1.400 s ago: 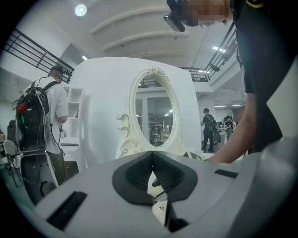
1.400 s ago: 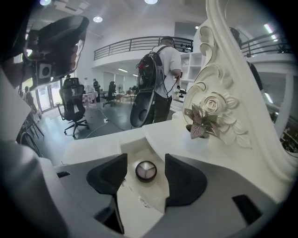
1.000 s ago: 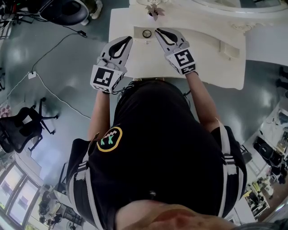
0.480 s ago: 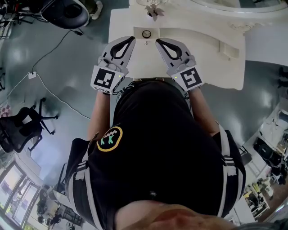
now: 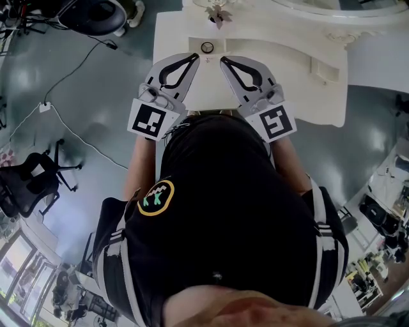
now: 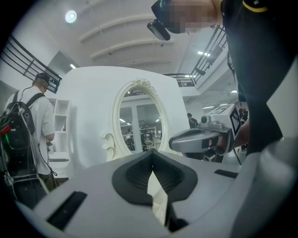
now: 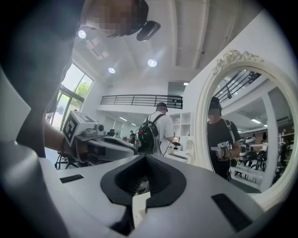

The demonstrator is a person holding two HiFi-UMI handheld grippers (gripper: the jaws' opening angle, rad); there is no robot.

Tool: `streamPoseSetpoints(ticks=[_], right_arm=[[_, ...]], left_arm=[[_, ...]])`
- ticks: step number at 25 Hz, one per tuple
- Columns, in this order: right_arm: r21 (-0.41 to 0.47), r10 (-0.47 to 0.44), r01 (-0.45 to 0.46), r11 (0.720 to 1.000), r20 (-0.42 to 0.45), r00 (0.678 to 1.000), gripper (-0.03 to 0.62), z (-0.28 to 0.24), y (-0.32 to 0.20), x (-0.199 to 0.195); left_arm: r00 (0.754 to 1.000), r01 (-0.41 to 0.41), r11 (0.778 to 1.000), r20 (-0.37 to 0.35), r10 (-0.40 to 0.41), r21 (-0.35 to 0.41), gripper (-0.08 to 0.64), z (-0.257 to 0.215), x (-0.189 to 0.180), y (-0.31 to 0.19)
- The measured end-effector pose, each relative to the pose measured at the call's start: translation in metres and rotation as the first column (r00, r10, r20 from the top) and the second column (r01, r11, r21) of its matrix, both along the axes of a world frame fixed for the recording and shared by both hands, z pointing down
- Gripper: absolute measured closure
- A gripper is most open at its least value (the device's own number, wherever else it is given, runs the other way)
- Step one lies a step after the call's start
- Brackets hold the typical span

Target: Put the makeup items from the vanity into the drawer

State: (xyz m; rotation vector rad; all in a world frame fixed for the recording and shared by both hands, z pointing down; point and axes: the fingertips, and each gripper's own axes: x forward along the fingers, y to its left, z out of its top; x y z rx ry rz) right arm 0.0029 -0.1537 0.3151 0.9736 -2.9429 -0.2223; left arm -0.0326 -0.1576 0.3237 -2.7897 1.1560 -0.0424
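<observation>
Left gripper (image 5: 192, 59) and right gripper (image 5: 225, 61) were both clamped fully shut, holding nothing. Only one small round item (image 5: 207, 47) sat on the vanity (image 5: 307, 96).

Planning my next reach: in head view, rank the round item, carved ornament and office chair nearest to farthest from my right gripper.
1. Round item, just ahead of the right gripper.
2. Carved ornament, farther back, centre.
3. Office chair, floor, far left.
</observation>
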Motion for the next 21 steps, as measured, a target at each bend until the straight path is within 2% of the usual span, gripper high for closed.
streamPoseSetpoints(ticks=[5, 21], right_arm=[[-0.003, 0.012, -0.012, 1.000, -0.002, 1.000, 0.572, 0.003, -0.001, 0.003], [0.013, 0.021, -0.021, 1.000, -0.022, 1.000, 0.572, 0.006, -0.005, 0.006]], left_arm=[[1.000, 0.000, 1.000, -0.003, 0.000, -0.011, 0.541, 0.000, -0.001, 0.000], [1.000, 0.003, 1.000, 0.003, -0.003, 0.022, 0.541, -0.013, -0.004, -0.004]])
